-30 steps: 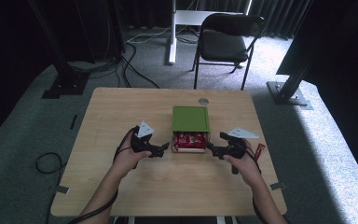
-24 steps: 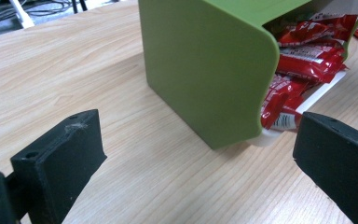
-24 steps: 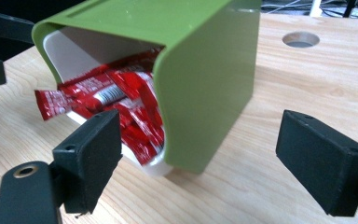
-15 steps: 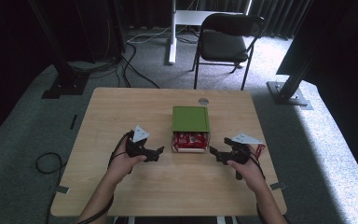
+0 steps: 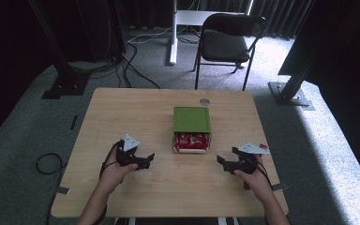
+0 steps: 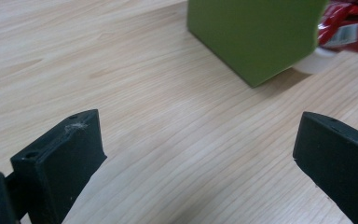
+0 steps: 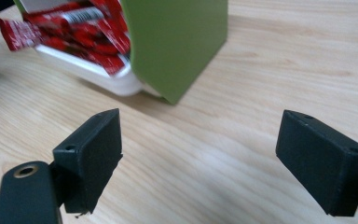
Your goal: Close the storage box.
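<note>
A green box lies on the wooden table, its open near end showing a white tray of red packets. My left gripper rests open on the table, left of the box, jaws pointing right. My right gripper rests open to the right of the box, jaws pointing left. In the left gripper view the green box lies beyond the spread jaws, with red packets at the top right. In the right gripper view the green box and red packets lie ahead, nothing between the jaws.
A round grommet sits near the table's far edge. A black folding chair and a white desk leg stand beyond the table. Black stand bases and cables lie on the grey carpet at both sides.
Both grippers have drawn back toward the near edge and a little outward from the box. The box has not moved.
</note>
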`<action>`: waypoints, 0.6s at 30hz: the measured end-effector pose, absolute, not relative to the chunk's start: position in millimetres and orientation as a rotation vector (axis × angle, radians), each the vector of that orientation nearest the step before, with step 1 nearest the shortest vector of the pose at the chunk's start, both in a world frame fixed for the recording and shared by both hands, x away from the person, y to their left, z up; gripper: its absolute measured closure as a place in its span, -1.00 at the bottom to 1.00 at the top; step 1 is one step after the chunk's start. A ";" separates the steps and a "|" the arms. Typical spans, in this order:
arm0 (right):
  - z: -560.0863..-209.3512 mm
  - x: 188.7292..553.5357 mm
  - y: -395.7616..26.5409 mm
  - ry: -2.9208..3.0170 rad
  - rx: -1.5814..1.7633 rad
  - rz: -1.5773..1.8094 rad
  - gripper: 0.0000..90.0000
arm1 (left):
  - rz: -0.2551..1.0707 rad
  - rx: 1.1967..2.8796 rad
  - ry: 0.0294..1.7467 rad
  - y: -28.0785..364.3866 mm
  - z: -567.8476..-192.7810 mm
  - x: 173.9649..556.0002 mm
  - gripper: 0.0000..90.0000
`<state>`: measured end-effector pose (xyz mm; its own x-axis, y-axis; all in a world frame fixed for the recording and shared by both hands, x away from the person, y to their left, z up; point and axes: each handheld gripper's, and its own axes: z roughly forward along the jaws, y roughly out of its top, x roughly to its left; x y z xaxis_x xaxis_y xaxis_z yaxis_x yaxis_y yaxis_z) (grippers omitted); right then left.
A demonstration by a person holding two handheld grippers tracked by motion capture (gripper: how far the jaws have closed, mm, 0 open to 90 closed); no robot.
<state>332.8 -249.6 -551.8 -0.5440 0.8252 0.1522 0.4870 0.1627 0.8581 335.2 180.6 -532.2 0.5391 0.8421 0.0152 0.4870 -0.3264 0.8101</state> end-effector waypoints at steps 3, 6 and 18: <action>-554.7 328.3 -254.9 2.090 1.267 1.318 -0.69 | 0.577 1.981 1.098 186.8 -535.3 332.9 -0.94; -557.1 324.9 -258.6 2.097 1.273 1.302 -0.69 | 0.589 1.968 1.118 190.8 -537.3 330.0 -0.94; -568.2 317.7 -264.1 2.123 1.300 1.259 -0.69 | 0.627 1.914 1.304 211.6 -543.0 317.4 -0.94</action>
<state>317.7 -264.1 -568.2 -0.5176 0.8432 0.1454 0.5323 0.1842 0.8263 317.4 211.6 -543.0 0.3683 0.9297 -0.0055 0.5763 -0.2236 0.7861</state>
